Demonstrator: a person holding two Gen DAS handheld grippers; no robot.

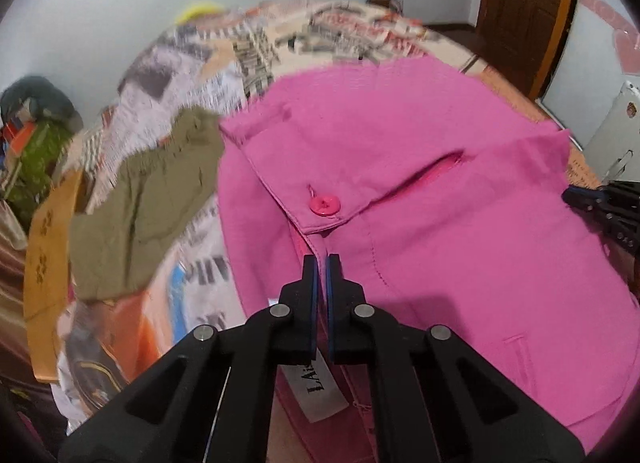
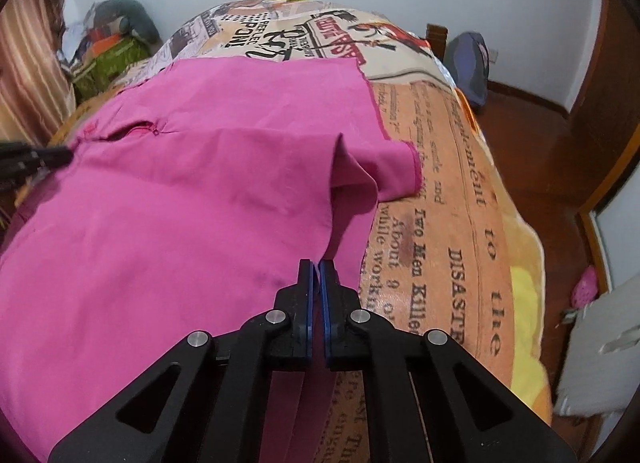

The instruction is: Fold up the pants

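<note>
Pink pants (image 1: pixel 420 191) lie spread on a bed, waistband toward me, with a pink button (image 1: pixel 324 205), an open fly and a white label (image 1: pixel 320 387). My left gripper (image 1: pixel 321 261) is shut on the waistband edge just below the button. In the right wrist view the same pink pants (image 2: pixel 180 191) fill the left side, and my right gripper (image 2: pixel 316 265) is shut on a raised fold of their near right edge. The right gripper's tip (image 1: pixel 580 199) shows at the right edge of the left wrist view; the left gripper's tip (image 2: pixel 52 155) shows at the left edge of the right one.
The bed has a newsprint-patterned cover (image 2: pixel 440 191). An olive garment (image 1: pixel 148 203) and an orange cloth (image 1: pixel 44 263) lie left of the pants. Clutter (image 1: pixel 28 135) sits by the wall at left. A brown door (image 1: pixel 524 7) and wood floor (image 2: pixel 532 143) are to the right.
</note>
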